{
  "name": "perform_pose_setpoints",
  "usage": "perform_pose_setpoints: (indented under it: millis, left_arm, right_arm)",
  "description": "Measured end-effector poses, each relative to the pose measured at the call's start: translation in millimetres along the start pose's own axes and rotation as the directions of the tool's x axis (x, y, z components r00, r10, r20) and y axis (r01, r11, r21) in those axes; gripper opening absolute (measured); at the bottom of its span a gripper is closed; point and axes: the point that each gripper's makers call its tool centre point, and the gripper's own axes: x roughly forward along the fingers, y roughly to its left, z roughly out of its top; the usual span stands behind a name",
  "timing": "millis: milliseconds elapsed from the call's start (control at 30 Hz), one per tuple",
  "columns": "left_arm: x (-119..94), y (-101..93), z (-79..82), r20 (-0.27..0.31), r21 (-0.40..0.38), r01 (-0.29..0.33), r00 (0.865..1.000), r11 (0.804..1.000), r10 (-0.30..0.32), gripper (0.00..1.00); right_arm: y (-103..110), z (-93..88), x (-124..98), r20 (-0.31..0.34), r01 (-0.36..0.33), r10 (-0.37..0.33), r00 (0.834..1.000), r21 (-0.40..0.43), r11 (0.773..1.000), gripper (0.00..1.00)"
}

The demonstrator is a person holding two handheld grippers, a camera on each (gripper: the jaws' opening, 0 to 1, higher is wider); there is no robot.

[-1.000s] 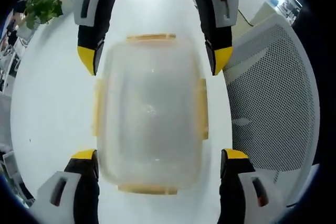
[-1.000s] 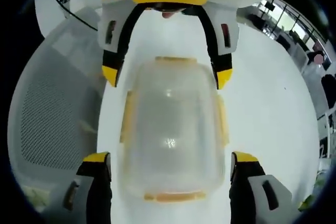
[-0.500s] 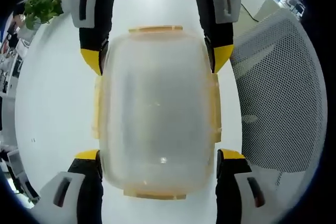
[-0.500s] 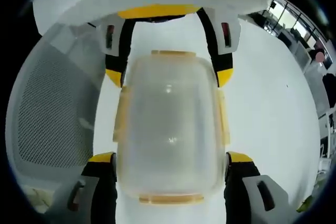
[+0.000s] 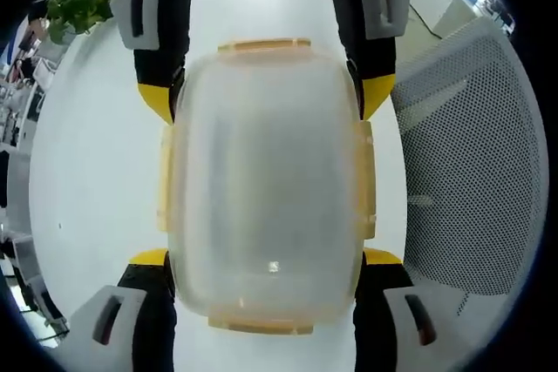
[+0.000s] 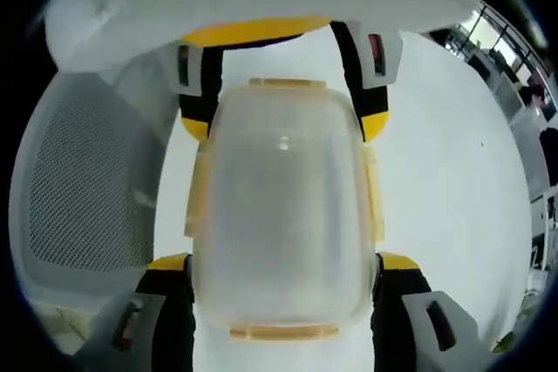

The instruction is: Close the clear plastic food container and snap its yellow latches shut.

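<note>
The clear plastic food container [image 5: 266, 172] [image 6: 281, 206] lies on the white table [image 5: 87, 180] with its lid on top. Yellow latches show at its ends [image 5: 261, 45] and along its long sides [image 5: 164, 180]; the side ones stand slightly out from the wall. My left gripper [image 5: 264, 259] reaches over the near end in the left gripper view, its yellow-tipped jaws pressed against both sides. My right gripper [image 6: 281, 263] clasps the opposite end the same way. Each gripper also shows across the container from the other: the right gripper [image 5: 266, 98] and the left gripper [image 6: 283, 124].
A white mesh chair back [image 5: 462, 172] [image 6: 78, 180] stands close beside the table edge along one long side of the container. A green plant [image 5: 78, 2] sits at the far corner. Bare white tabletop [image 6: 453, 180] stretches on the other side.
Both grippers have come down closer over the container, which now looks larger in both views. Each pair of jaws has narrowed a little until it meets the container's sides.
</note>
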Motion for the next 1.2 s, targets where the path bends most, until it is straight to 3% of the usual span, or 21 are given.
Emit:
perform_pose_setpoints:
  millis: [300,467,667,1200]
  left_arm:
    - [-0.5,-1.5,0.6,0.007,-0.006,-0.005,1.0,1.0,0.006,0.85]
    - [-1.3,-2.7,0.5,0.036,-0.018,-0.008,0.999,1.0,0.008,0.84]
    - [-1.5,-5.1,-1.2,0.013,-0.034,-0.012,1.0,0.999,0.012,0.84]
    - [-3.9,-5.3,-8.2,0.019,-0.047,-0.012,1.0,0.999,0.013,0.85]
  right_arm:
    - [0.1,0.4,0.5,0.006,0.006,-0.006,1.0,0.001,1.0,0.84]
    - [0.3,2.3,-0.5,0.047,0.008,-0.008,0.999,-0.001,1.0,0.84]
    - [0.4,3.5,2.5,0.006,-0.002,0.002,1.0,-0.022,1.0,0.84]
    - [-0.4,10.2,3.7,0.003,0.001,-0.001,1.0,-0.027,1.0,0.85]
